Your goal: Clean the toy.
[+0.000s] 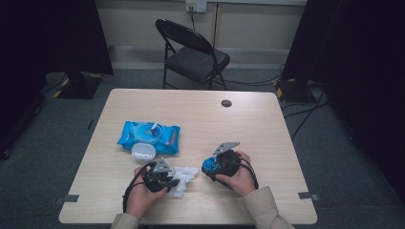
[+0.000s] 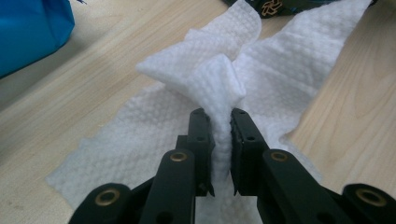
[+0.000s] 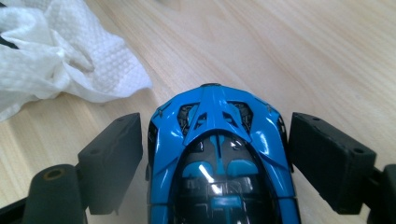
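On a wooden table [image 1: 200, 114], the left tool [image 2: 219, 122] is clamped on a raised fold of a white wipe [image 2: 261, 79] lying crumpled just in front of the person. The right tool [image 3: 215, 144] is open, its jaws either side of a blue toy car [image 3: 219, 154] without pressing it. The wipe looks soft, light and limp, best pinched at a fold; the car looks hard and glossy, likely slippery, so its flat sides suit gripping.
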A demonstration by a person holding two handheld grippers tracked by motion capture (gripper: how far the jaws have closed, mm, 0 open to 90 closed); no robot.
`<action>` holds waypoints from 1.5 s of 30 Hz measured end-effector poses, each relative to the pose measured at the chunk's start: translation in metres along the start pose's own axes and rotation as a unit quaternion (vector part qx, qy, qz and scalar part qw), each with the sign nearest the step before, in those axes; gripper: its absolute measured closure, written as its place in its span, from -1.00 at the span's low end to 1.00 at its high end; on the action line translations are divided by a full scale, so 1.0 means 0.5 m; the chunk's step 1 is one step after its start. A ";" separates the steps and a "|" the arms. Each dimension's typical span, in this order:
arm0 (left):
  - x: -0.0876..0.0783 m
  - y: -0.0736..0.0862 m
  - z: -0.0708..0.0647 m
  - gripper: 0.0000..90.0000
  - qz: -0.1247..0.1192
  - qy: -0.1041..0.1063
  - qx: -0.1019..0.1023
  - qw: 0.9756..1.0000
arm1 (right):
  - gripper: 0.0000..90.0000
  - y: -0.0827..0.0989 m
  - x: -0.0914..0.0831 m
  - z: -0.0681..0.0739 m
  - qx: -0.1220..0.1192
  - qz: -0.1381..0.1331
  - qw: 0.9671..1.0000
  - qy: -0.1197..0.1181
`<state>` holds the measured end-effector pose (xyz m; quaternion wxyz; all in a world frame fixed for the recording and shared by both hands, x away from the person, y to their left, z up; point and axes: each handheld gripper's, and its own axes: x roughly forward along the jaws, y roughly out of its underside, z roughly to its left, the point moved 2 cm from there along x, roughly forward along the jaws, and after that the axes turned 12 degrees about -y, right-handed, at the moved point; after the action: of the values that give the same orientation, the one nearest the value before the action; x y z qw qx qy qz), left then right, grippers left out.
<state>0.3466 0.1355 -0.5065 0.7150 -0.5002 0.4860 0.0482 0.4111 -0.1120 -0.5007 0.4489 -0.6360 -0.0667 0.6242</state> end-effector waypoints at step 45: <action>0.000 -0.001 -0.002 0.75 -0.001 -0.002 0.011 1.000 | -0.53 0.000 -0.003 0.007 -0.002 0.011 1.000 0.009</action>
<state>0.3463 0.1343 -0.5063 0.7217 -0.4931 0.4840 0.0431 0.4076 -0.1112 -0.4990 0.4410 -0.6429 -0.0569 0.6237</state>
